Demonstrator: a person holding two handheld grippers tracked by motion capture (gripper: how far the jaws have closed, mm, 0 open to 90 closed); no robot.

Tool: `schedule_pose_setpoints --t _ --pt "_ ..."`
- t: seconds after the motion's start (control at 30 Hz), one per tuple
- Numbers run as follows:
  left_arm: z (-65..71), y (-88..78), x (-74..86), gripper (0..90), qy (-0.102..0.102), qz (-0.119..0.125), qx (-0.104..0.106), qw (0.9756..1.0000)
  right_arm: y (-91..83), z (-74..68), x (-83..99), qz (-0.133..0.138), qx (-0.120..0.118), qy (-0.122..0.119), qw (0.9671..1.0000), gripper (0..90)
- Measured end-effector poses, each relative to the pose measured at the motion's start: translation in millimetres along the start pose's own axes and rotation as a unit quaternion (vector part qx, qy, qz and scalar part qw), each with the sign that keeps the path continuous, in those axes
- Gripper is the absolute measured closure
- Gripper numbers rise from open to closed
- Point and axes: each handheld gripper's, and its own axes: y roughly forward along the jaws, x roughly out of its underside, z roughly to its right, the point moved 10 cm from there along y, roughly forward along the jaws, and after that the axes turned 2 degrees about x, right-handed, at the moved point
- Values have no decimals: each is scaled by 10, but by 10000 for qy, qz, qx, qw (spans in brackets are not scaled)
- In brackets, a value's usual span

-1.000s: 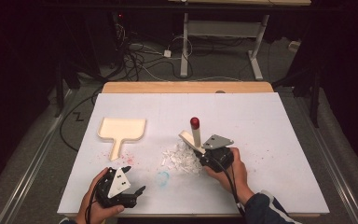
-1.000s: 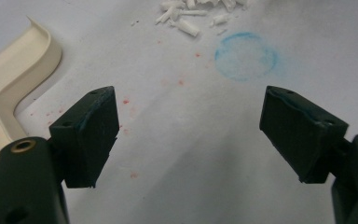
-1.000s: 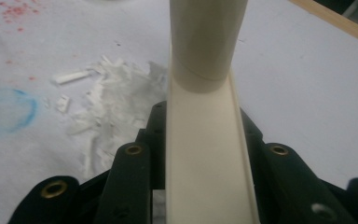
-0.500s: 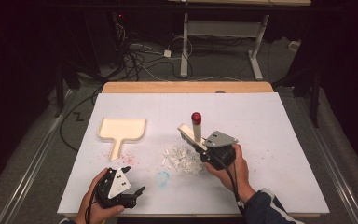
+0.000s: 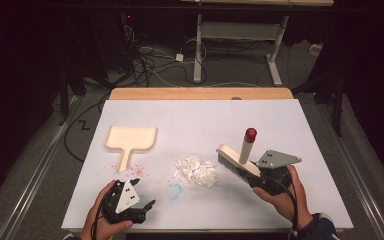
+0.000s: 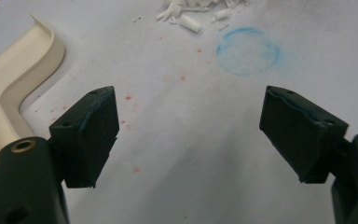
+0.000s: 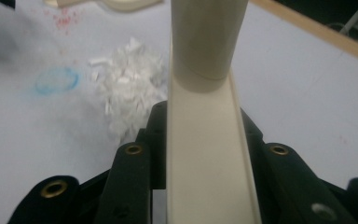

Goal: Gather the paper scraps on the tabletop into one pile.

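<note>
A cream hand brush with a red-capped handle is clamped in my right gripper, lifted off the white table just right of a pile of white paper scraps. In the right gripper view the brush back runs up between the two black jaws, with the scraps at upper left. A cream dustpan lies flat at the left of the table; its rim shows in the left gripper view. My left gripper rests near the front edge, open, nothing between its pads.
A blue chalk ring and red specks mark the white tabletop. A wooden strip edges the far side. Beyond it are cables and a desk frame on the dark floor.
My right gripper has carried the brush to the right and slightly up, away from the scrap pile. The pile stays heaped in the middle. The left gripper has not moved.
</note>
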Motion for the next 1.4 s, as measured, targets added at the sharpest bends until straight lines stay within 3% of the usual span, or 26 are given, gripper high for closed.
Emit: schedule_pose_setpoints --t 0.1,0.23,0.37,0.63,0.7,0.77,0.83,0.93,1.13,1.3,1.4 --pt "1 -10 -5 187 -9 20 -4 10000 -72 -66 180 -290 -160 -91 9994 682" --pt "-6 -11 -2 187 -20 8 -13 10000 -157 -201 352 -483 -484 -225 9974 682" --pt "7 -6 -14 187 4 9 -11 10000 -76 -370 414 -570 -758 -247 9952 683" --pt "10 10 -10 187 4 -3 13 10000 230 -530 217 -381 -789 -358 9955 684" --pt "7 4 -12 187 8 5 -7 10000 293 -531 146 -278 -704 -362 9965 683" --pt "8 0 -12 193 -59 14 7 10000 358 -538 58 -165 -763 -363 9963 683" --pt "7 -5 -14 194 -70 27 5 10000 387 -538 -9 -107 -682 -379 9969 683" --pt "11 -6 -4 194 -67 24 15 10000 327 -560 -86 32 -756 -387 9964 683" --pt "9 -17 4 195 -61 -2 -12 10000 62 -450 -134 202 -835 -258 9960 681" --pt "-7 -5 2 194 -79 -41 -68 9999 -33 -216 -132 377 -472 -108 9981 682" --pt "-5 2 -5 194 -71 -48 -61 9999 54 3 -58 294 69 34 9995 682"
